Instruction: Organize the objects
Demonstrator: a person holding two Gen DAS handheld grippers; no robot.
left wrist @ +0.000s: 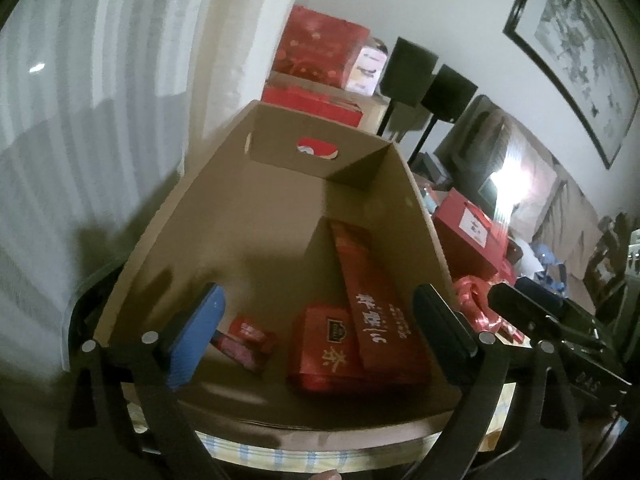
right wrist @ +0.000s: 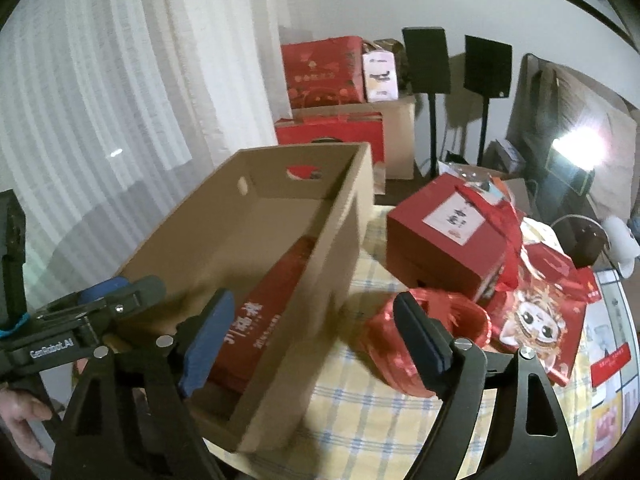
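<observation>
Cardboard box (left wrist: 256,216): both grippers, left gripper (left wrist: 320,332), right gripper (right wrist: 316,340), angled downward, jaws wide.

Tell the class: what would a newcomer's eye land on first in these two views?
Probably the open cardboard box on the checked tablecloth, with a long red box and smaller red packets lying inside. To its right, outside it, sit a red gift box and a coil of red ribbon, just beyond the open right gripper.

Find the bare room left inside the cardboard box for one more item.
Free: the cardboard box floor on the left and toward its far wall, bordered by the long red box on the right. Crowded: the near end, holding the red tea box and small red packet.
</observation>
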